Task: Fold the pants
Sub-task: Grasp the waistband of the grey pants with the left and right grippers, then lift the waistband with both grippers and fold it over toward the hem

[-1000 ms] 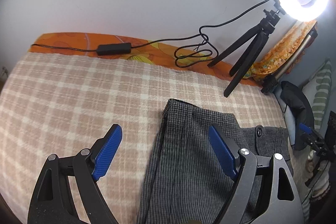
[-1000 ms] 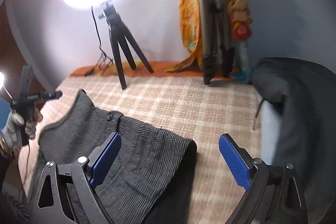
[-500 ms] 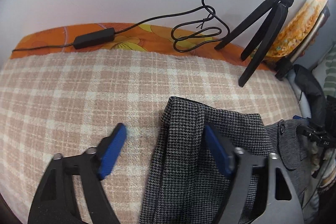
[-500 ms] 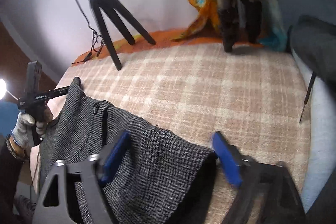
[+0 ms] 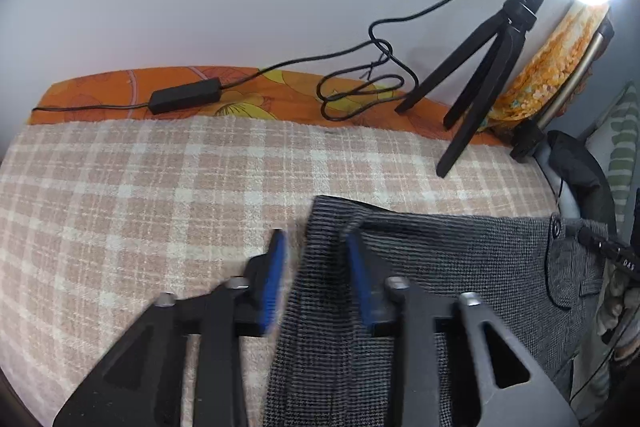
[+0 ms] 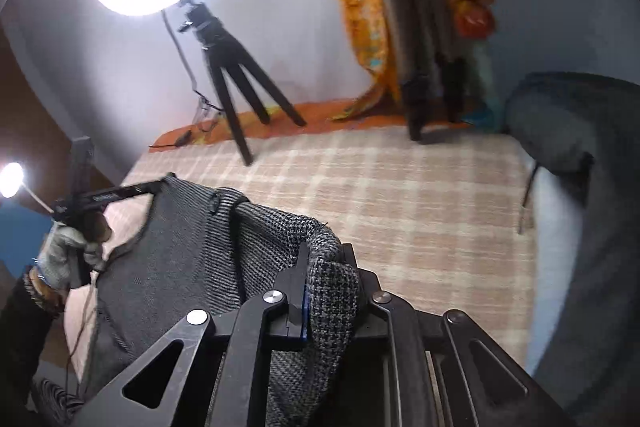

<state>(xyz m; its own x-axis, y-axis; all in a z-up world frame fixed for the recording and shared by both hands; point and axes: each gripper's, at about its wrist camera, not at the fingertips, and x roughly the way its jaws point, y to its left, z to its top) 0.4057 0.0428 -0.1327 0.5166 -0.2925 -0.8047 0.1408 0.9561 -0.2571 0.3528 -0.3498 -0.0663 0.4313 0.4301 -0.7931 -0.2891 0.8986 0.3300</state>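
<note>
Grey houndstooth pants (image 5: 440,267) lie across the plaid blanket (image 5: 140,195) of a bed. My left gripper (image 5: 316,259) straddles the pants' left edge and its jaws are closing; the fabric rises between the blue pads, with a thin strip of blanket still showing beside the left pad. In the right wrist view the pants (image 6: 180,259) hang slightly lifted. My right gripper (image 6: 320,267) is shut on their bunched right corner. A gloved hand (image 6: 68,251) holds the left gripper (image 6: 156,187) at the pants' far corner.
A ring light on a black tripod (image 5: 492,67) stands at the back, its cable and adapter (image 5: 184,101) lying on the orange sheet by the wall. A second stand draped with orange cloth (image 6: 424,67) and a dark garment (image 6: 580,131) occupy the right side.
Both grippers dropped onto the pants' edge. The right jaws went from wide open to clamped on the corner and raised it. The left jaws narrowed around the left edge.
</note>
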